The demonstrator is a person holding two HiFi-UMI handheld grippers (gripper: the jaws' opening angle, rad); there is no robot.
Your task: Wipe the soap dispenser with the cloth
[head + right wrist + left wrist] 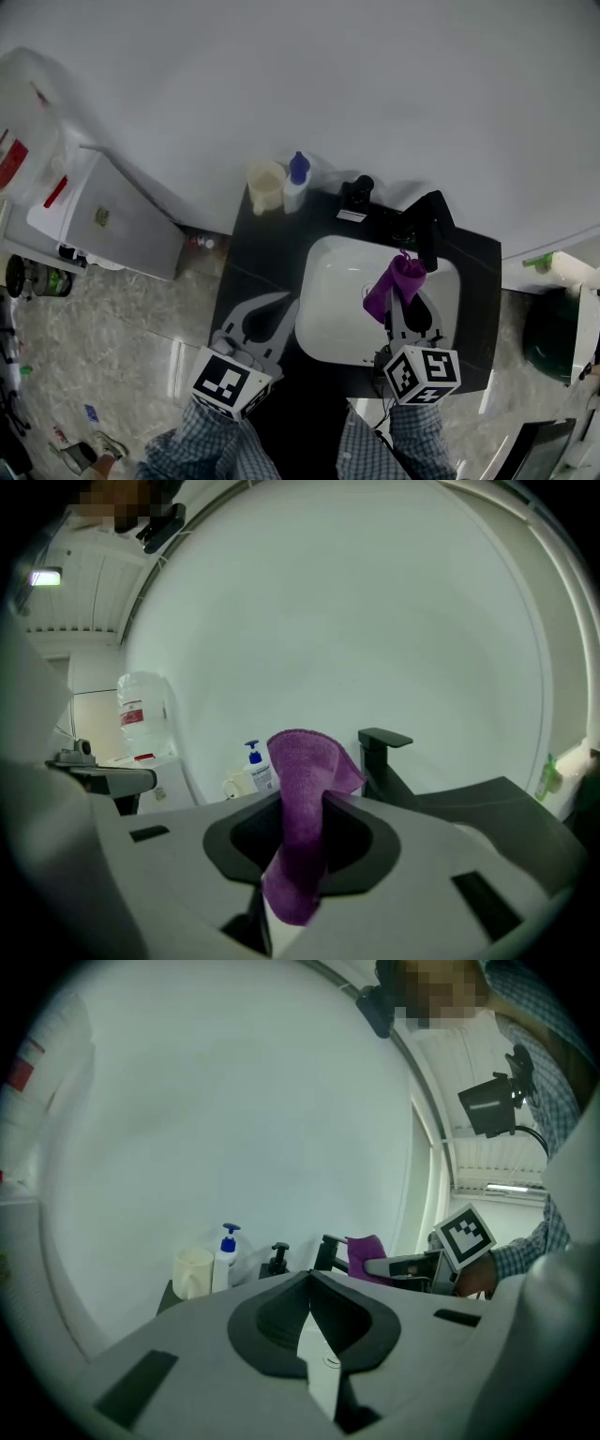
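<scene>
The soap dispenser (297, 180), white with a blue pump, stands at the back left of the black counter (253, 253), against the wall. It also shows small in the left gripper view as the dispenser (226, 1255) and in the right gripper view as the dispenser (256, 769). The purple cloth (398, 281) is pinched in my right gripper (405, 292), shut on it over the white sink (328, 328). The cloth (302, 836) sticks up between the jaws. My left gripper (279, 302) is shut and holds nothing, above the counter left of the sink, well short of the dispenser.
A cream cup (266, 186) stands just left of the dispenser. A small black pump bottle (357, 192) and the black faucet (431, 230) sit behind the sink. A white cabinet (103, 220) is to the left, a green bin (548, 333) to the right.
</scene>
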